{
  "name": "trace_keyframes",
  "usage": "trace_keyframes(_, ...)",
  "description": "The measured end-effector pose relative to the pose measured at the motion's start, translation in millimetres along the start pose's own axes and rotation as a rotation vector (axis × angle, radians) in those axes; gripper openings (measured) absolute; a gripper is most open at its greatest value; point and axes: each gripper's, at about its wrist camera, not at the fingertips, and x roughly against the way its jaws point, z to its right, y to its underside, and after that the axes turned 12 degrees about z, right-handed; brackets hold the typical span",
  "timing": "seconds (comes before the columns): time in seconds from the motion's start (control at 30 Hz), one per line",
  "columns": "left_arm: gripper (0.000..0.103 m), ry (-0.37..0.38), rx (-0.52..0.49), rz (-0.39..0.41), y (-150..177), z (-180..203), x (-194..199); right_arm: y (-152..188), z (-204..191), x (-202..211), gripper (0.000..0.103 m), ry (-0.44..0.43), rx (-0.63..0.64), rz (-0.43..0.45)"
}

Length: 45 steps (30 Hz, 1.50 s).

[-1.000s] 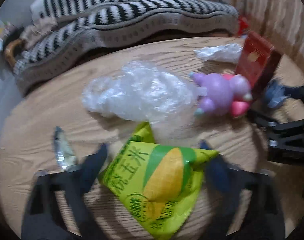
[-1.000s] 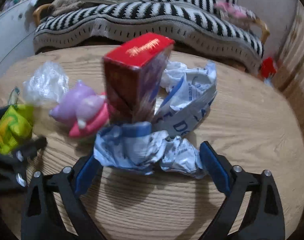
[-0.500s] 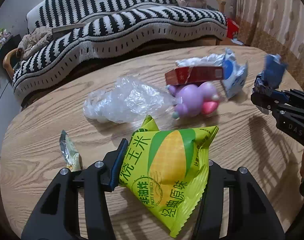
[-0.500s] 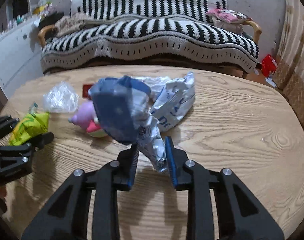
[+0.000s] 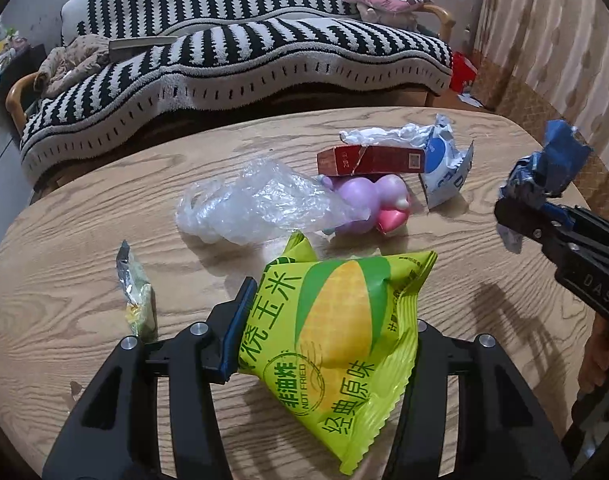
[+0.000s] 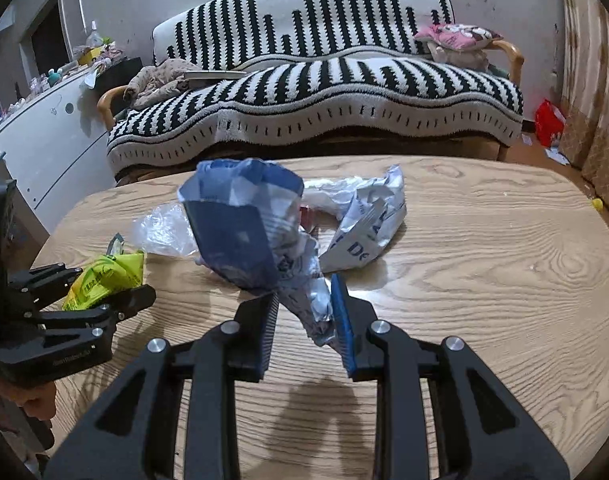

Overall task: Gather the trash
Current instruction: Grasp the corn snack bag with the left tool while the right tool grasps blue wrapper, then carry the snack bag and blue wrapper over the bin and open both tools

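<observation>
My left gripper (image 5: 324, 320) is shut on a yellow-green corn snack bag (image 5: 336, 332) and holds it above the wooden table (image 5: 64, 280); it also shows in the right wrist view (image 6: 104, 280). My right gripper (image 6: 304, 312) is shut on a crumpled blue-and-white wrapper (image 6: 244, 232), lifted off the table; this wrapper shows at the right in the left wrist view (image 5: 544, 172). On the table lie a clear plastic bag (image 5: 256, 208), a small torn wrapper (image 5: 136, 296), a red box (image 5: 368, 160) and a white-and-blue wrapper (image 5: 444, 172).
A purple and pink toy (image 5: 368, 204) lies beside the red box. A black-and-white striped sofa (image 5: 224, 52) stands behind the table. A white cabinet (image 6: 44, 140) is at the far left. A red bag (image 6: 548, 120) lies on the floor by the sofa.
Both grippers closed on their trash and lifted it off the table and backward. The red box fell onto its side.
</observation>
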Motion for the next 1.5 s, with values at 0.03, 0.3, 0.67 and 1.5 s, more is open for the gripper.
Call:
trace_keyframes(0.03,0.051,0.004,-0.001,-0.008,0.1,-1.0,-0.7,0.1,-0.5,-2.0,0.027,-0.004,0.001,-0.004)
trace_keyframes(0.3,0.051,0.022,-0.042,0.008,-1.9,14.3,11.7,-9.9,1.5,16.5,0.027,-0.032,-0.031,0.035)
trace_keyframes(0.67,0.051,0.15,0.052,0.009,39.4,76.3,76.5,72.5,95.9,140.6,0.027,0.037,-0.248,0.049)
trace_keyframes(1.5,0.055,0.569,-0.47,-0.339,225.1,445.9,103.0,334.8,295.4,352.7,0.027,0.335,-0.712,-0.063)
